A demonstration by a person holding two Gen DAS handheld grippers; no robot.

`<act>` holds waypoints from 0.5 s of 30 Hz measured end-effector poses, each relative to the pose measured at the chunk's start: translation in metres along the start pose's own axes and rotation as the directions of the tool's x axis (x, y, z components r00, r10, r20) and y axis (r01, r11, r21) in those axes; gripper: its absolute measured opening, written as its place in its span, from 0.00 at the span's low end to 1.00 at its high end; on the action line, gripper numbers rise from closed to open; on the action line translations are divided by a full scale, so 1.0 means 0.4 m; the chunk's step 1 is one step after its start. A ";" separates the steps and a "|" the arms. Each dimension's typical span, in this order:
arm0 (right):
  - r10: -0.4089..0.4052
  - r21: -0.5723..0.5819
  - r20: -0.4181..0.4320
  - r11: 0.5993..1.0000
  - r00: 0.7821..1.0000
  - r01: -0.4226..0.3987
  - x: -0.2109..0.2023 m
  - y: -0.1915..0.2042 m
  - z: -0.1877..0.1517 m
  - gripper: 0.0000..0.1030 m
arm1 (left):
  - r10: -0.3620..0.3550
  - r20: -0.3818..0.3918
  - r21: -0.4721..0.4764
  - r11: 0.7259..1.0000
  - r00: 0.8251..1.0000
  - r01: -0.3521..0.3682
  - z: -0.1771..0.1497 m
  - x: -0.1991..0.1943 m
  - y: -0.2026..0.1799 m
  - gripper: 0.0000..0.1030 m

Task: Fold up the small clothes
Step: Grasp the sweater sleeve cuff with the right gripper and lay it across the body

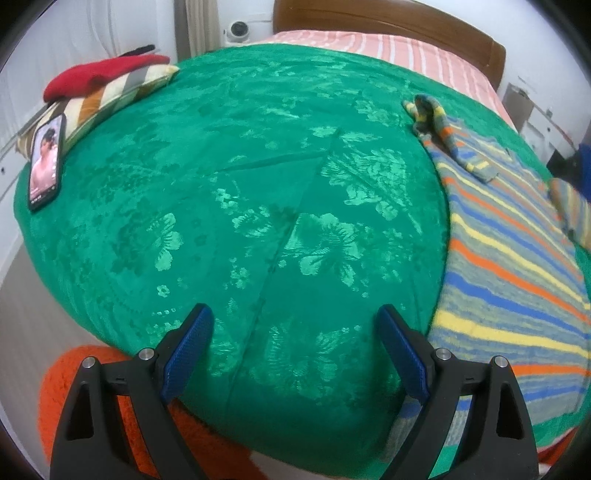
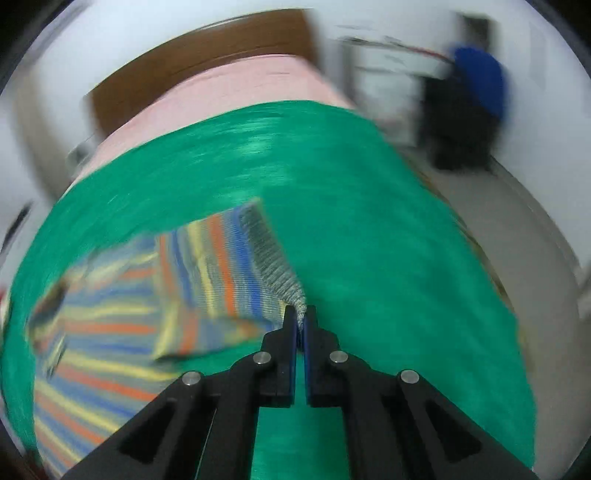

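Note:
A small knitted sweater (image 1: pixel 509 258) with blue, orange, yellow and grey stripes lies on the green floral bedspread (image 1: pixel 258 184), at the right of the left wrist view. One sleeve (image 1: pixel 447 136) lies folded over its far corner. My left gripper (image 1: pixel 295 314) hangs open above bare bedspread, just left of the sweater's near hem, with nothing between its blue pads (image 1: pixel 188 350). In the blurred right wrist view my right gripper (image 2: pixel 301 314) is shut on the grey ribbed cuff of the other sleeve (image 2: pixel 273 266), which is lifted and stretched away from the sweater's body (image 2: pixel 99 350).
A phone (image 1: pixel 46 162) with a lit screen lies at the bed's left edge beside a striped cushion (image 1: pixel 110 96) carrying a red garment (image 1: pixel 99 75). An orange fuzzy rug (image 1: pixel 74 380) lies below the near bed edge. A pink striped sheet (image 1: pixel 388 48) and wooden headboard (image 1: pixel 369 22) stand far back.

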State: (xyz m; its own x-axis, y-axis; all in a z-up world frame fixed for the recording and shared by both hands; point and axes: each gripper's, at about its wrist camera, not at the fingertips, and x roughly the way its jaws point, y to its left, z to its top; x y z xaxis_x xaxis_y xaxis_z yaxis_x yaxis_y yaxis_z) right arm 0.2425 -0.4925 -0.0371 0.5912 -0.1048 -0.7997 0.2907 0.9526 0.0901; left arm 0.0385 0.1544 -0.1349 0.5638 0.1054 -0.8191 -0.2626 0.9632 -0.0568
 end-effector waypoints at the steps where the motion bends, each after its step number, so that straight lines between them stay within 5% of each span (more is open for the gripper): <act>1: -0.014 0.042 -0.015 0.999 1.000 0.015 0.006 -0.043 -0.005 0.02 | 0.005 0.000 0.007 1.000 1.000 -0.005 -0.002 0.000 -0.005 0.89; 5: -0.017 0.169 -0.070 0.985 0.997 0.029 0.058 -0.160 -0.065 0.02 | 0.035 0.005 0.038 0.999 0.999 -0.035 -0.008 -0.001 -0.020 0.89; 10: -0.125 0.207 -0.064 0.969 0.990 0.136 0.059 -0.209 -0.104 0.02 | 0.056 0.011 0.051 0.997 0.998 -0.057 -0.009 0.000 -0.021 0.89; 15: -0.168 0.145 -0.091 0.973 0.982 0.180 0.095 -0.188 -0.105 0.02 | 0.056 0.003 0.048 0.997 0.998 -0.056 -0.008 0.006 -0.019 0.89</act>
State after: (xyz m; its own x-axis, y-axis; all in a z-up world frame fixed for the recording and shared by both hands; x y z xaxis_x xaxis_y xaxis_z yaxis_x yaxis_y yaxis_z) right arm 0.2115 -0.5560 -0.0991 0.4631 -0.2367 -0.8541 0.4986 0.8663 0.0302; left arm 0.0392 0.1466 -0.1383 0.5505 0.1595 -0.8194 -0.2561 0.9665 0.0161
